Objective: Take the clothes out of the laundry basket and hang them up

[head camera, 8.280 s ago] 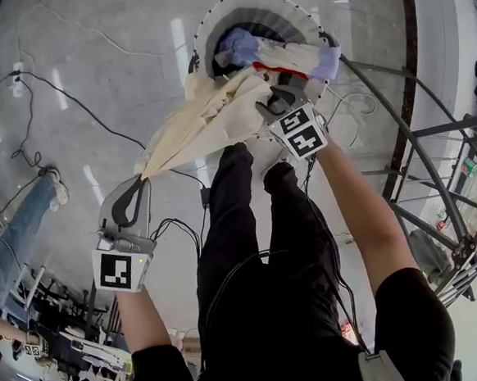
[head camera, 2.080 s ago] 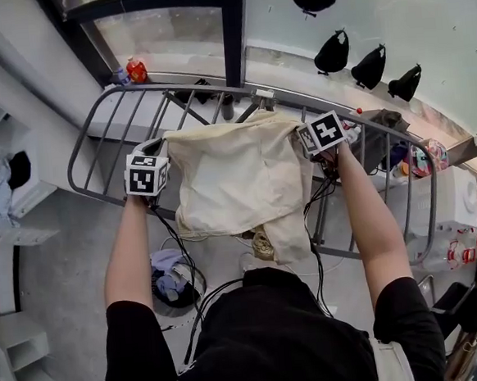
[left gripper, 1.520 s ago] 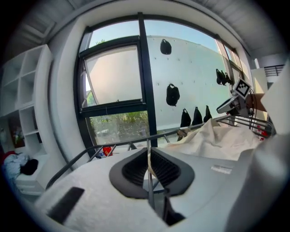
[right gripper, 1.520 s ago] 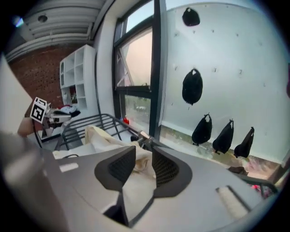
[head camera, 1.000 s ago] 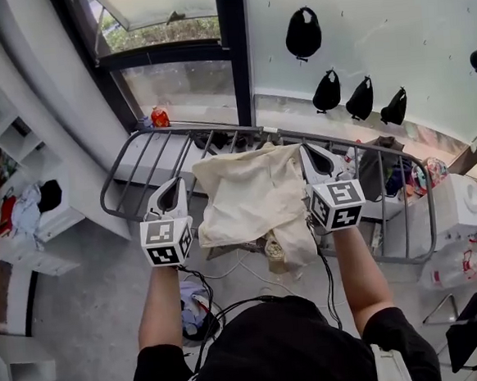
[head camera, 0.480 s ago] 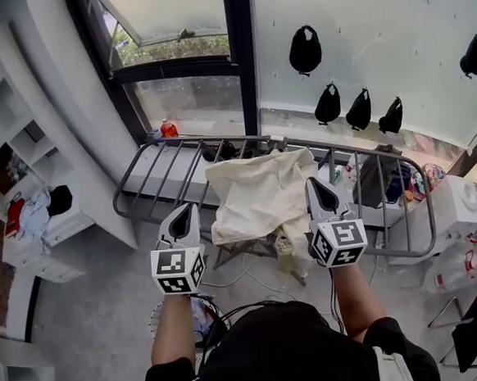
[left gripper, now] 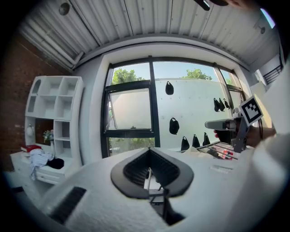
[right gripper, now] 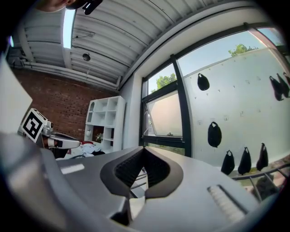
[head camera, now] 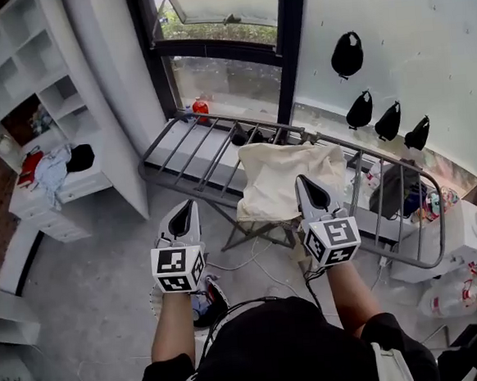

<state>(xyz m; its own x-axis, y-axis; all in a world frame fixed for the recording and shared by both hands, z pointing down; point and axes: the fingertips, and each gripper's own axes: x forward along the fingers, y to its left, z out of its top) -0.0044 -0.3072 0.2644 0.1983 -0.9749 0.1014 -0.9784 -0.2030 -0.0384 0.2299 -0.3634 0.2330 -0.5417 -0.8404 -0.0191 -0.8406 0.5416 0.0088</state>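
1. Both grippers, left (head camera: pixel 187 210) and right (head camera: pixel 305 185), have jaws pressed together, holding nothing.
2. Cream cloth (head camera: pixel 285 175) lies draped over the rack (head camera: pixel 192 148), just ahead of the right jaws and touching neither gripper.
3. It is probably light, soft and limp; pinch a hem or corner, not the bulk.

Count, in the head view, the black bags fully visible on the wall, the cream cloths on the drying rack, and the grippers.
Black bags: 4
Cream cloth: 1
Grippers: 2 (left gripper, right gripper)
Total: 7
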